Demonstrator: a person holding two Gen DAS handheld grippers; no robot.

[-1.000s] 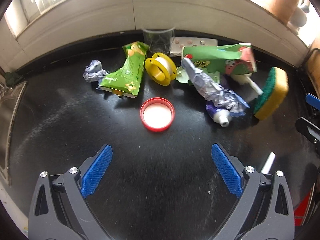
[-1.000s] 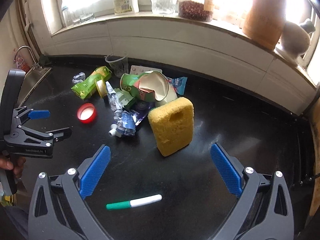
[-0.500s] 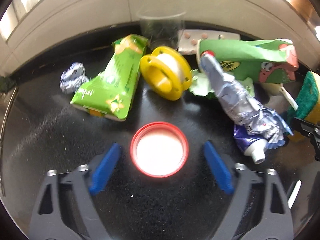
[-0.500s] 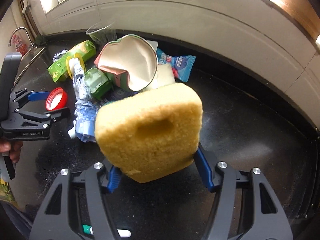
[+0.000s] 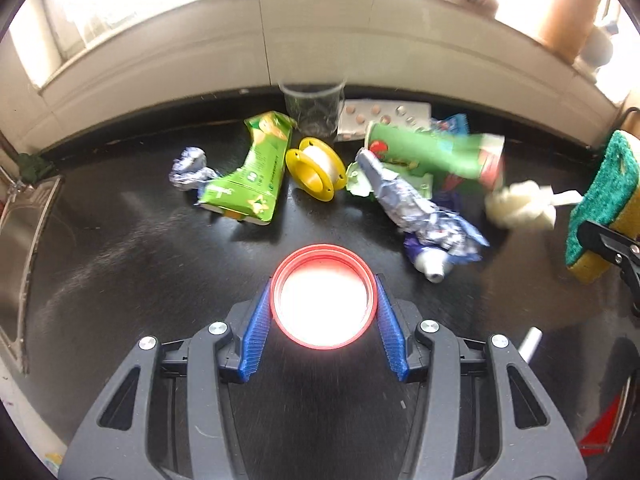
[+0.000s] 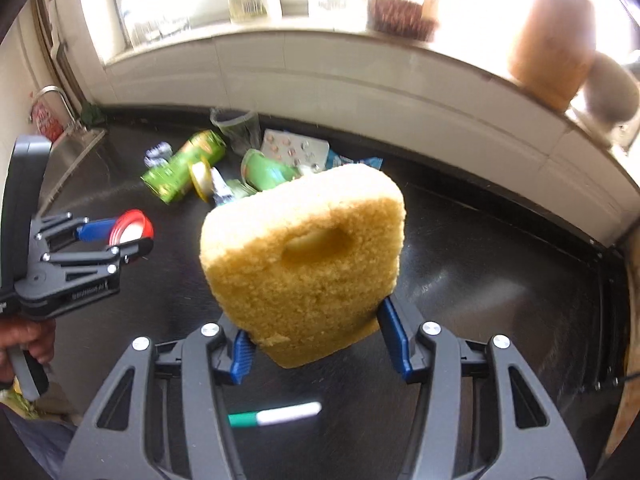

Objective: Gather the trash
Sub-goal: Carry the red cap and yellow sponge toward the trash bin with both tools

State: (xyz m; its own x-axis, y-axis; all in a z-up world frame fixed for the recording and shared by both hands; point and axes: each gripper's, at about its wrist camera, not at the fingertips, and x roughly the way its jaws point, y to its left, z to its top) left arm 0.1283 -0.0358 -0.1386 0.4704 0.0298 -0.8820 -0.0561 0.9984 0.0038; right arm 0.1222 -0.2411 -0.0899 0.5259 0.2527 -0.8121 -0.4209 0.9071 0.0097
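Note:
My left gripper [image 5: 323, 300] is shut on a red jar lid [image 5: 323, 297] and holds it above the black counter [image 5: 120, 248]; the lid also shows in the right wrist view [image 6: 132, 230]. My right gripper [image 6: 318, 338] is shut on a yellow sponge [image 6: 304, 260] with a green scrub side [image 5: 604, 196], lifted off the counter. On the counter lie a green juice carton [image 5: 250, 176], a yellow spool [image 5: 316, 168], a crumpled tube [image 5: 416, 208], a green paper cup [image 5: 432, 152], a foil ball [image 5: 188, 168] and a blister pack [image 5: 380, 114].
A clear plastic cup [image 5: 314, 110] stands by the back wall. A green-and-white marker [image 6: 276, 414] lies on the counter below my right gripper. A steel sink [image 5: 20, 248] is at the left. Jars stand on the windowsill [image 6: 360, 40].
My left gripper closed on the red lid and raised it. My right gripper closed on the sponge and lifted it off the counter. The green cup rolled.

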